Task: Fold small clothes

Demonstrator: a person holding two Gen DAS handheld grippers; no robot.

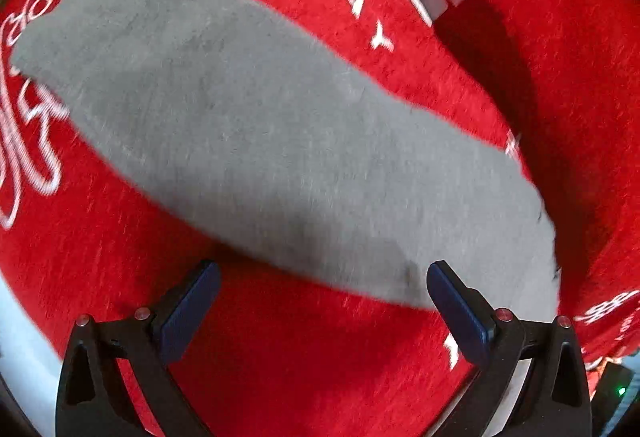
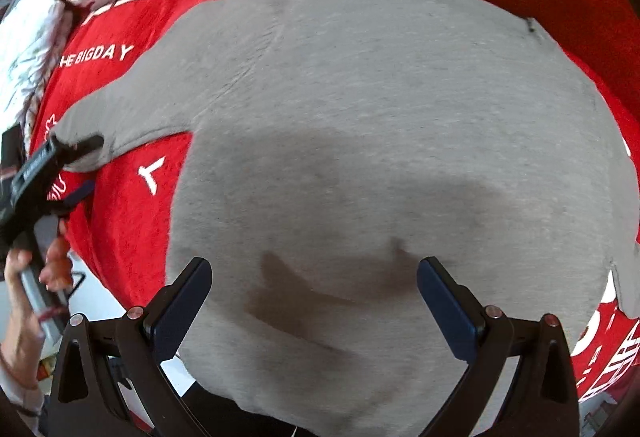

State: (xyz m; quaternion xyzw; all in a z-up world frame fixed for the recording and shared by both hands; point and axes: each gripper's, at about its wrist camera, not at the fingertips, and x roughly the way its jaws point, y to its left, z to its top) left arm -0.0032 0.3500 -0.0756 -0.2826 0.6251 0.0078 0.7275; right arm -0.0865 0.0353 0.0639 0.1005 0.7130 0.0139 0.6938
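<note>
Right gripper: the right gripper point(image 2: 314, 287) hangs above the lower middle of the grey garment point(image 2: 380, 141), its two dark fingers point(image 2: 182, 303) spread wide with nothing between them; its shadow falls on the cloth just ahead of the fingertips.
Left gripper: in its own view the left gripper point(image 1: 322, 295) is likewise spread and pinching nothing, one finger over bare red cloth, the other over the near edge of the sleeve. In the right wrist view it point(image 2: 80, 167) shows at the left edge of the frame, at the sleeve's cuff, with one finger over the cuff and the other over the red cloth.
Grey garment: small grey top, spread flat and filling the centre of the right wrist view; a faint seam runs from the upper middle down to the armpit.
Sleeve: the sleeve point(image 1: 248, 133) runs from the upper left to the lower right of the left wrist view; in the right wrist view it reaches out to the left, ending at the left gripper.
Red cloth: a red plush cover point(image 1: 280, 365) with white lettering, including "BIGDAY", lies under the garment on all sides.
Hand: a person's hand point(image 2: 24, 269) grips the left gripper's handle at the lower left of the right wrist view.
White fabric: a pale bundle point(image 2: 28, 49) sits at the upper left edge.
</note>
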